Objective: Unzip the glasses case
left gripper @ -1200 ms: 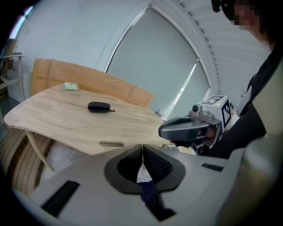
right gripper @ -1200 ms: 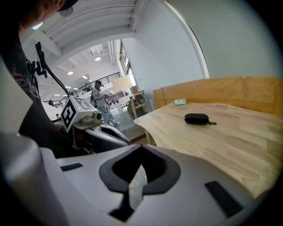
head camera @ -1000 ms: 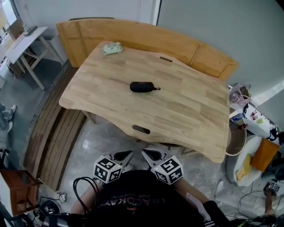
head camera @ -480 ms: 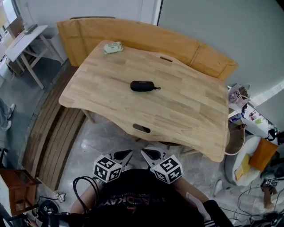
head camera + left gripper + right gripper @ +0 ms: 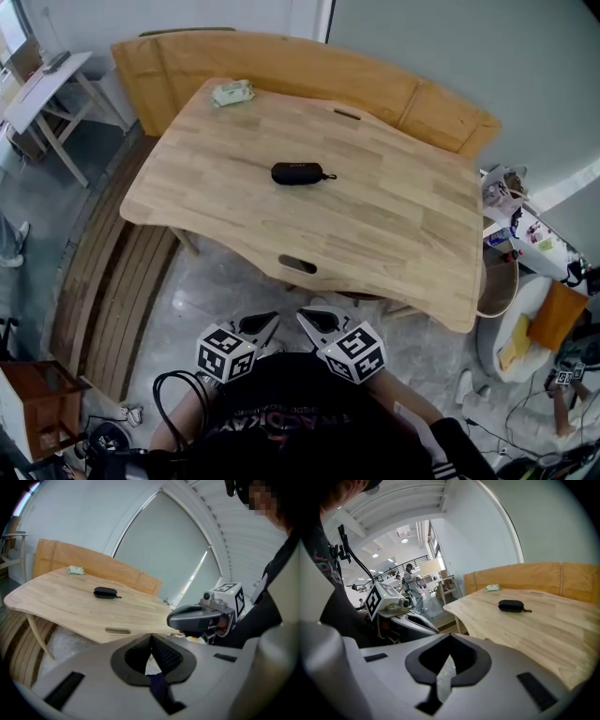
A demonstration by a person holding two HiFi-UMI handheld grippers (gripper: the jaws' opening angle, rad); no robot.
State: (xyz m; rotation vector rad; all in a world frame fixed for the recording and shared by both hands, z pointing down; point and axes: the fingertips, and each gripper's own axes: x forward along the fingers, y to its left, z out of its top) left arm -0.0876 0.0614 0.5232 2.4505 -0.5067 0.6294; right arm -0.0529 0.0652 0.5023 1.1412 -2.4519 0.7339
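We show the glasses case (image 5: 298,173) lying flat near the middle of the table (image 5: 394,234), lid down, its pull tab toward the right. Our left gripper (image 5: 262,324) and right gripper (image 5: 315,322) hang well short of the table's near edge, both clenched on nothing. The zip is too small to read: the scene fits a case zipped shut, or one unzipped with its lid resting down

Black T-shirt (image 5: 291,417) (faint lettering); grey left tongs (image 5: 262,325) and right tongs (image 5: 316,323), each bearing a black-and-white marker cube (image 5: 225,354).
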